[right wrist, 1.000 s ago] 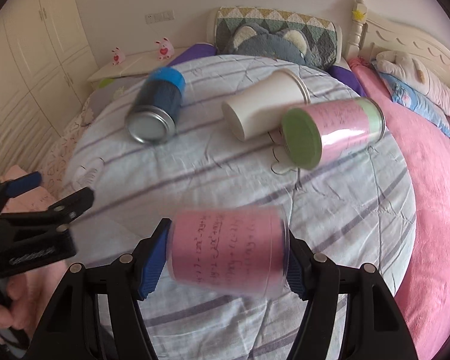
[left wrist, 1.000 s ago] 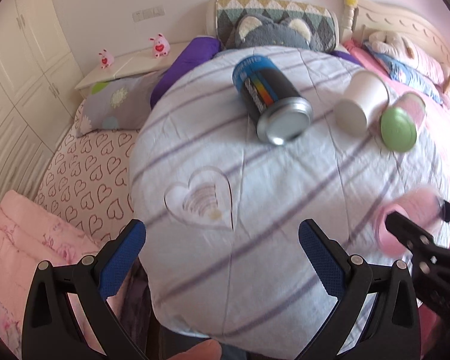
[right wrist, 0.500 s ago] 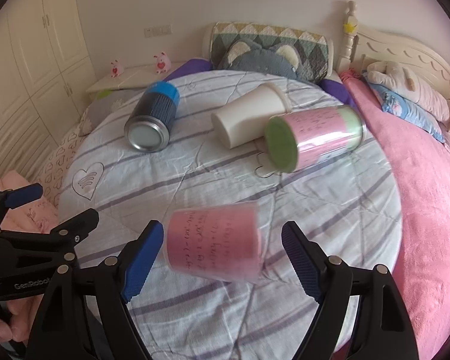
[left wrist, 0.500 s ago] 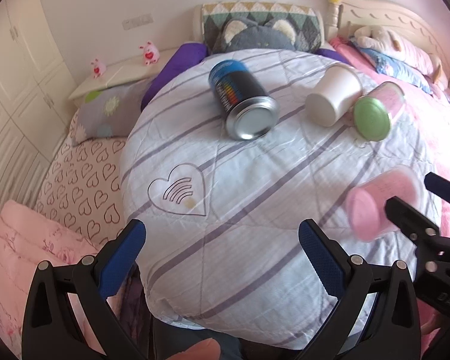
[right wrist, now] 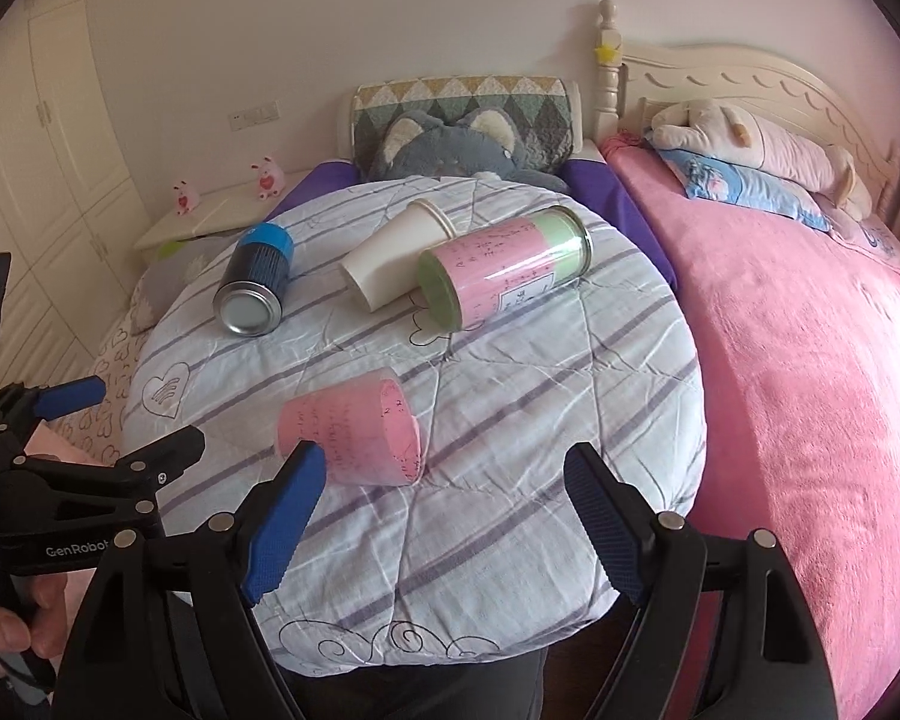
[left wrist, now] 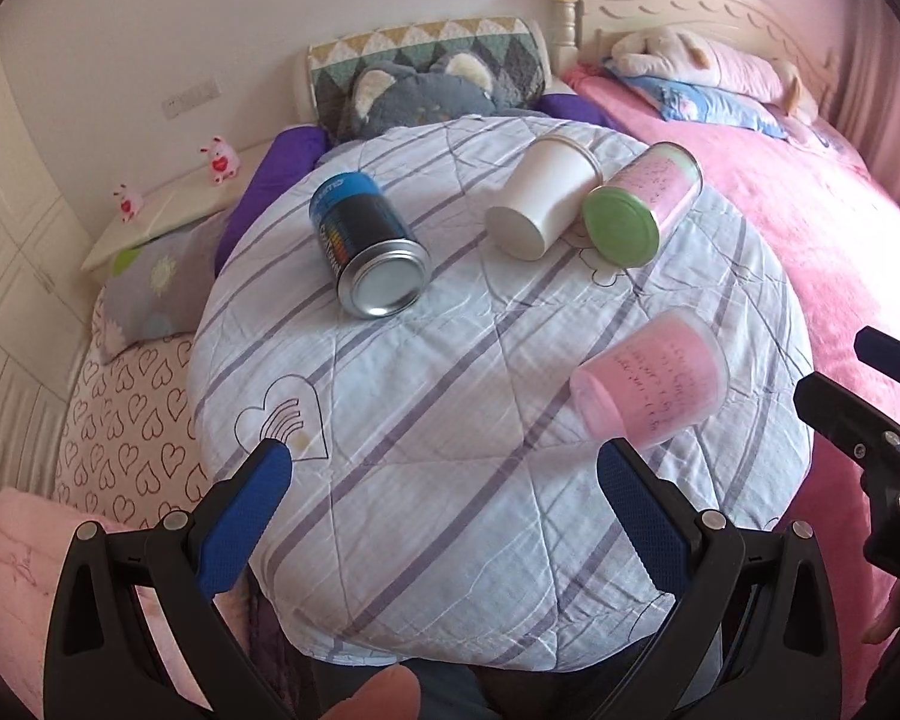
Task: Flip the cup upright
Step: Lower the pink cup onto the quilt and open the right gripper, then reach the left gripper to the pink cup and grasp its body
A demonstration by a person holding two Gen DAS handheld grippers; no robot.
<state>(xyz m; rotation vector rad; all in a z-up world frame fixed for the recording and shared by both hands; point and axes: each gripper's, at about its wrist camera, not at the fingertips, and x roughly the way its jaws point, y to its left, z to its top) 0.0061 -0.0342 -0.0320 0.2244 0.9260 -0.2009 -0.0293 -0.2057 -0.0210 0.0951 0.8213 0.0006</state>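
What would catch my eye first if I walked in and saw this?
Probably the four containers lying on their sides on the round striped cushion: a pink cup nearest, just ahead of the open right gripper, then a blue can, a white cup and a pink and green jar further back. The open left gripper frames the cushion's near edge, and a bright pink bedspread fills the right side.

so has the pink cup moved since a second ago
Yes. The pink cup left the open right gripper and now lies on its side on the striped quilt, nearer the heart print.
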